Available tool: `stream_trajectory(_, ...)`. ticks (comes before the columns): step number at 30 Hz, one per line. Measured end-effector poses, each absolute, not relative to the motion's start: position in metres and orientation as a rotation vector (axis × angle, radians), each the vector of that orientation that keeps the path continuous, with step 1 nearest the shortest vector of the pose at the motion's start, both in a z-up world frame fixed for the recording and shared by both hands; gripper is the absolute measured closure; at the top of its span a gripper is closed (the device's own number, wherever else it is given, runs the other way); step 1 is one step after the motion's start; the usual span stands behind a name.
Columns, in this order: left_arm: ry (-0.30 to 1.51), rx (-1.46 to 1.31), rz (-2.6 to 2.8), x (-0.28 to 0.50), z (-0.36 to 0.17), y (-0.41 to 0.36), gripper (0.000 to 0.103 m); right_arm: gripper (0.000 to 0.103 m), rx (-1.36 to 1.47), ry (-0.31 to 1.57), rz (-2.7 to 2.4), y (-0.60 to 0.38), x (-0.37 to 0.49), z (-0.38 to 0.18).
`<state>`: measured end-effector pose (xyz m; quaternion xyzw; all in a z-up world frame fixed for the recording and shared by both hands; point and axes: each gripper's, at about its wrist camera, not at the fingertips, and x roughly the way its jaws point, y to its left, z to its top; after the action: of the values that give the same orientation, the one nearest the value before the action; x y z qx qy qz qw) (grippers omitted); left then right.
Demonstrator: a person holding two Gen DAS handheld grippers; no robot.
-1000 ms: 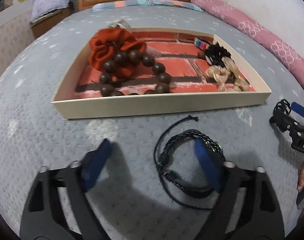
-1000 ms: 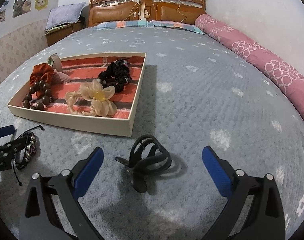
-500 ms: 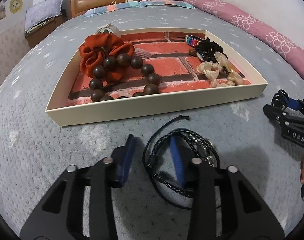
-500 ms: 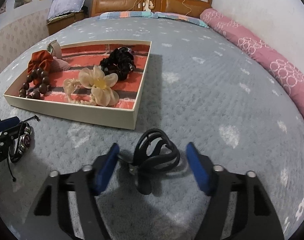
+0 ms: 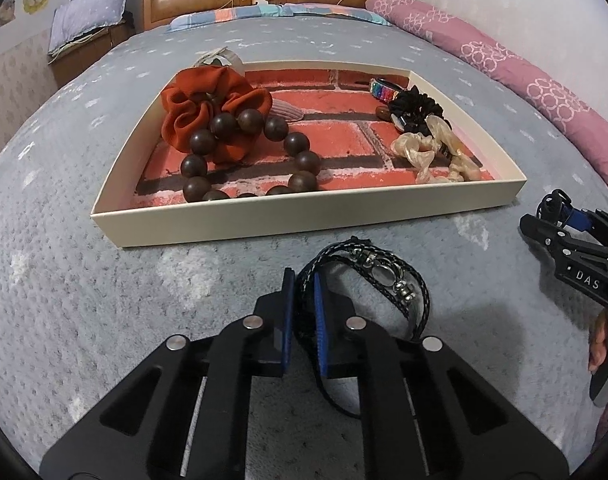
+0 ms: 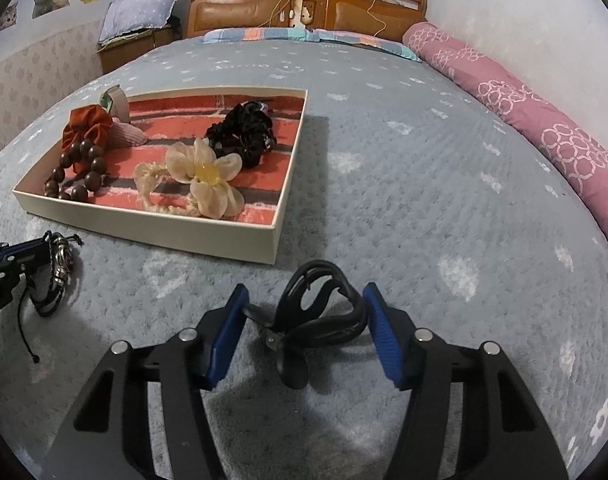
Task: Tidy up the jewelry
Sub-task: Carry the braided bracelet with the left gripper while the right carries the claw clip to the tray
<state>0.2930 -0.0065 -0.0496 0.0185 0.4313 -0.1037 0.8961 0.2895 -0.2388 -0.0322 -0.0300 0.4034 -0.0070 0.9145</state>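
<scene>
Grey bedspread on a bed was the whole workspace, and the left gripper had its pads pinched tight on the cords of the black braided bracelet, while the right gripper was closing around the black hair claw, pads touching its sides. Both sat just off the near wall of the cream tray. I'd lift straight up so the bracelet's loose cord clears that wall, then drop each onto bare brick lining.
</scene>
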Motion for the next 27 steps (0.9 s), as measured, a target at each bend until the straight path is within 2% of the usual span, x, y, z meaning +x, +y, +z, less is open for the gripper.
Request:
stream_trajectory(17, 0.756, -0.01, -0.239, 0.277, -0.009, 0.001, 0.095, 0.045, -0.027, 0.761, -0.015, -0.24, 0.283, -0.008)
stream_trajectory(27, 0.629, -0.029, -0.213, 0.297, 0.052, 0.012, 0.095, 0.045, 0.011, 0.667, 0.015, -0.221, 0.301, 0.035)
